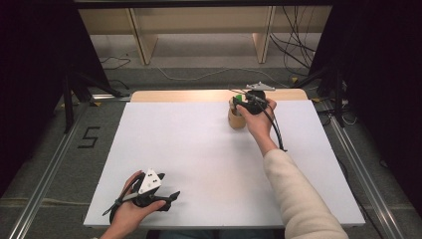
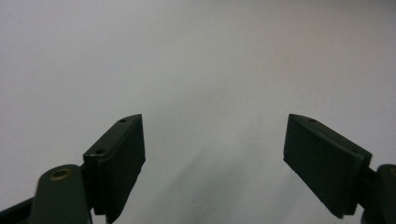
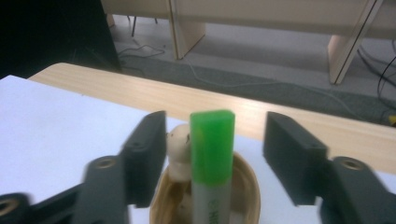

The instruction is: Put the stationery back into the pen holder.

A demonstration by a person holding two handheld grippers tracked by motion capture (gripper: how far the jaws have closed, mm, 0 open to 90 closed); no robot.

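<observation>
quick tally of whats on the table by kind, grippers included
grippers: 2, left gripper and right gripper
wooden cup: 1
green-capped marker standing in the cup: 1
pale rounded piece in the cup beside the marker, kind unclear: 1
total: 5

White sheet (image 1: 209, 164) bare between hands; wooden cup (image 1: 236, 119) stands at far edge.
</observation>
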